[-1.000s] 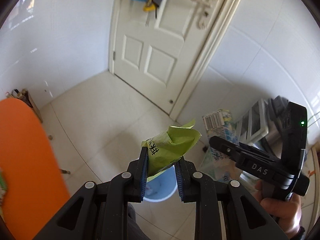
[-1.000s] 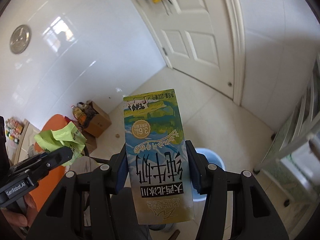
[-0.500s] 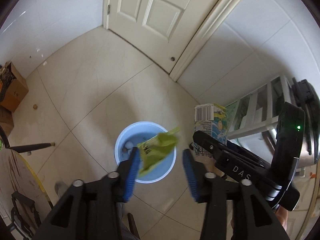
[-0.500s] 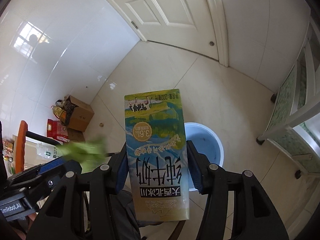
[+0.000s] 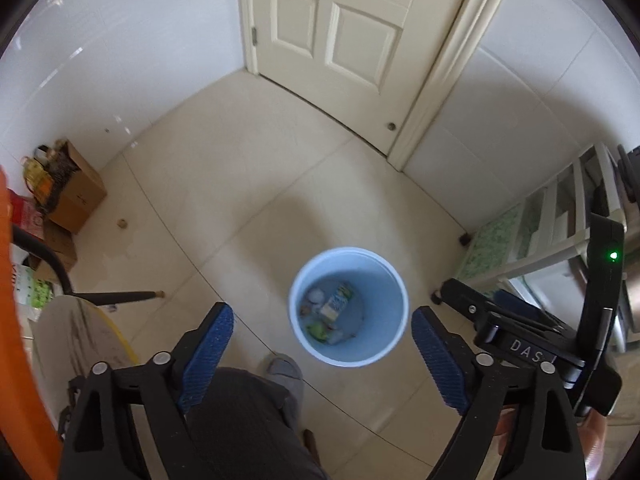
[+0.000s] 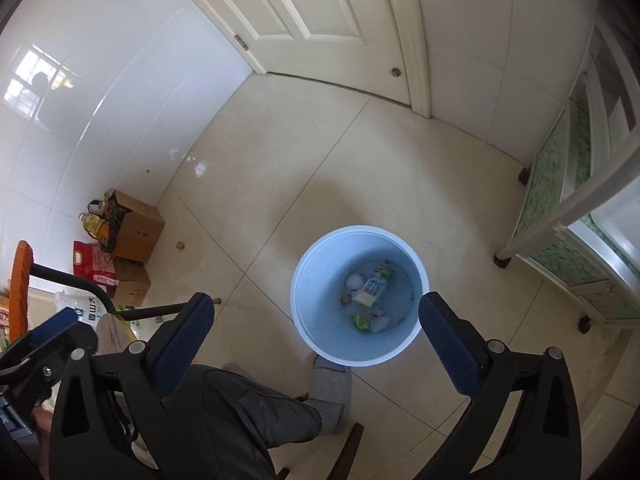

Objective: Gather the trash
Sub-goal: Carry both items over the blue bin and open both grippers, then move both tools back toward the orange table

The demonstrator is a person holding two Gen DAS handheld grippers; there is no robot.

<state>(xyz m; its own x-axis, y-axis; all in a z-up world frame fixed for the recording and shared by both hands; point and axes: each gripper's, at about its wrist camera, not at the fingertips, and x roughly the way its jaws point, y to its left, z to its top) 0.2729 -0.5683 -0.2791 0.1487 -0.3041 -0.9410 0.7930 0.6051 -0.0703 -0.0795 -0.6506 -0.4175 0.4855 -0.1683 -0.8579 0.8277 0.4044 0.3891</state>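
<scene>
Right wrist view shows our 2 grippers, right gripper and left gripper, just opened wide and empty, while the light, stiff milk carton, best gripped across its flat sides, lies in the blue bin.

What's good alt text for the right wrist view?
Seen from above, the right gripper hangs open and empty over a light blue bin on a tiled floor; a milk carton, a green wrapper and other scraps lie inside. The person's leg shows below, cardboard boxes at left, a white door beyond.
</scene>
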